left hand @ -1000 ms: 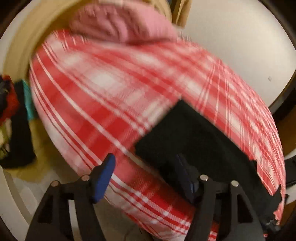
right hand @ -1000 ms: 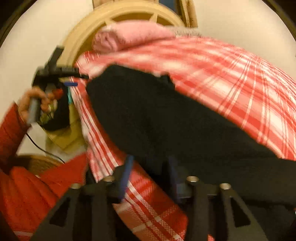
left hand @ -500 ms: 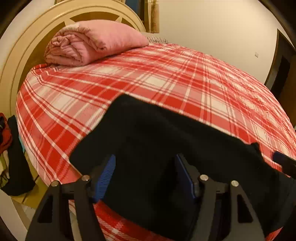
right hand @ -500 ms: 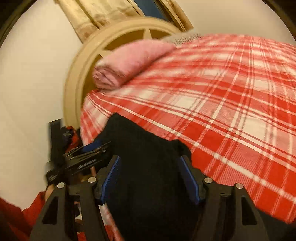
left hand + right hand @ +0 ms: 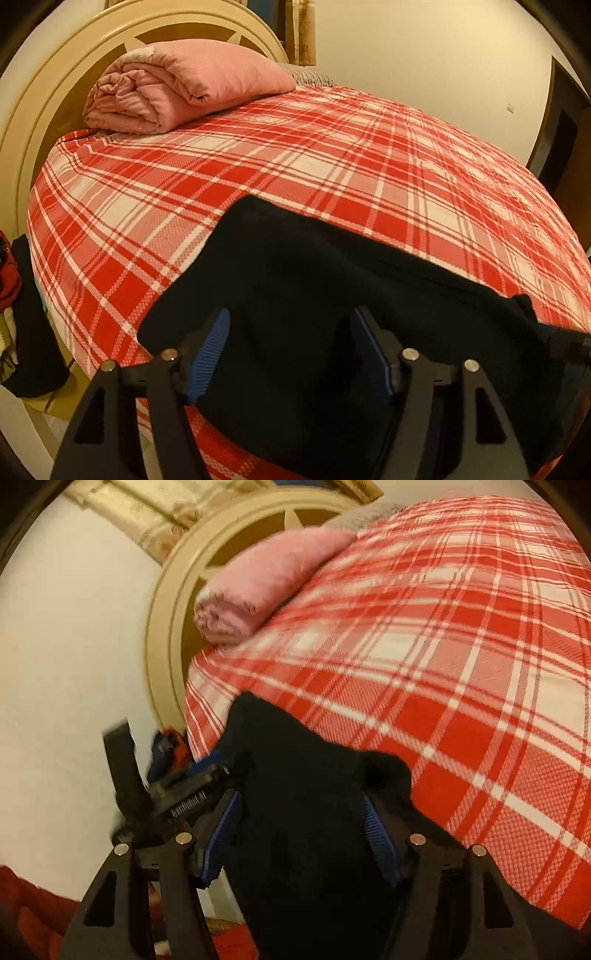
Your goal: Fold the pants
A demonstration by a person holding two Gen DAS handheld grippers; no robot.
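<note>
Black pants point(image 5: 314, 280) lie folded on the near edge of a red and white plaid bed point(image 5: 332, 158); they also show in the right wrist view point(image 5: 295, 775). My left gripper point(image 5: 295, 350) is open, its blue pads either side of the cloth near the pants' left end, holding nothing. My right gripper point(image 5: 303, 834) is open over the same pants, blue pads apart. The left gripper's black frame point(image 5: 166, 786) shows at the left in the right wrist view. The right gripper's tip point(image 5: 569, 343) shows at the right edge of the left wrist view.
A rolled pink blanket point(image 5: 177, 85) lies at the head of the bed against a cream round headboard point(image 5: 55, 74). Dark and red clothes point(image 5: 18, 314) hang at the left of the bed. A dark doorway point(image 5: 561, 129) is at the far right.
Both grippers have swung from a blurred pass over the bed to hover over the folded pants. The right gripper has opened wider. The pants now lie still on the bed edge.
</note>
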